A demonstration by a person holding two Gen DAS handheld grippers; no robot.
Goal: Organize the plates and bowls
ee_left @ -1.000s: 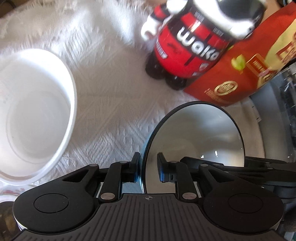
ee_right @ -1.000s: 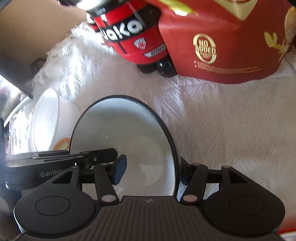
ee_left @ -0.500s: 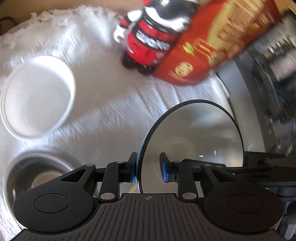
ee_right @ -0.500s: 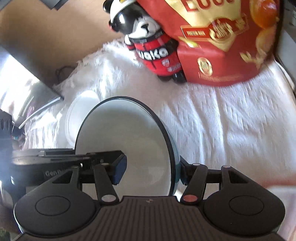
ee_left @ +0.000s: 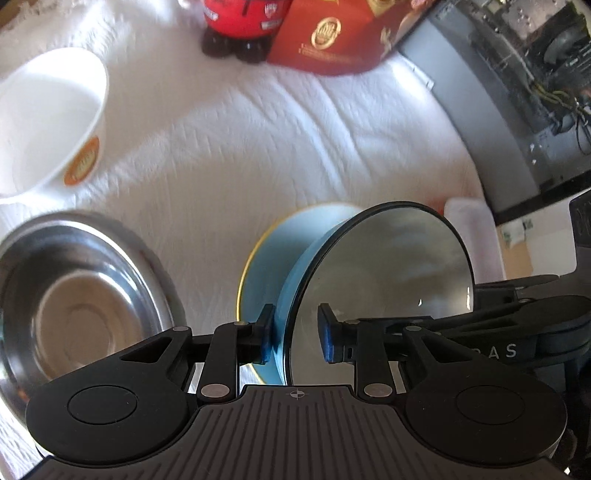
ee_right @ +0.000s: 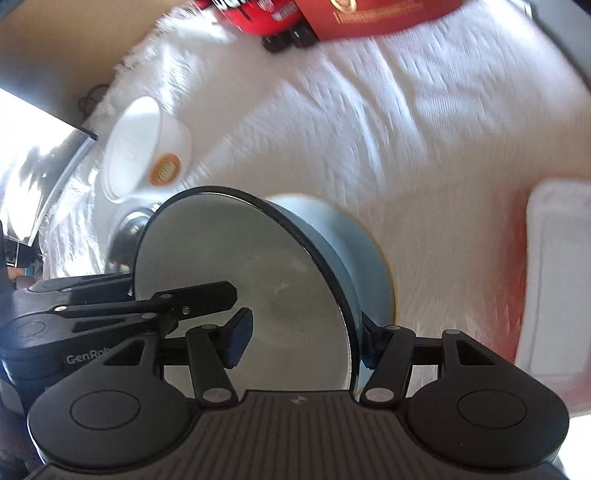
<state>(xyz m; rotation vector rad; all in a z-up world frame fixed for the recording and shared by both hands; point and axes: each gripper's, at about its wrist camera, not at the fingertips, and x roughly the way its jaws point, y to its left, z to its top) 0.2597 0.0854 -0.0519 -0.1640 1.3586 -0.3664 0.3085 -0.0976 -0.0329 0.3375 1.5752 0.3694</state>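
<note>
A light-blue bowl with a dark rim and pale inside point(ee_left: 384, 280) is held up over the white textured cloth point(ee_left: 258, 147), tilted on edge, with both grippers on its rim from opposite sides. The left gripper point(ee_left: 295, 334) straddles the near rim: its outer blue pad lies against the blue wall, while the inner pad stands a little off the inside face, and its jaws are closing. The right gripper point(ee_right: 303, 341) has one finger inside the bowl and one behind the outer wall; its jaws are clamped across the rim. Directly below and behind the bowl lies a light-blue plate with a thin yellow edge point(ee_left: 266, 258). Left of that plate a shiny steel bowl point(ee_left: 74, 302) stands on the cloth, and beyond it a white bowl with an orange sticker point(ee_left: 48, 118). A red toy figure point(ee_left: 240, 22) and a red box point(ee_left: 328, 40) stand at the far edge. A pale rectangular container point(ee_right: 554, 277) lies to the right.
</note>
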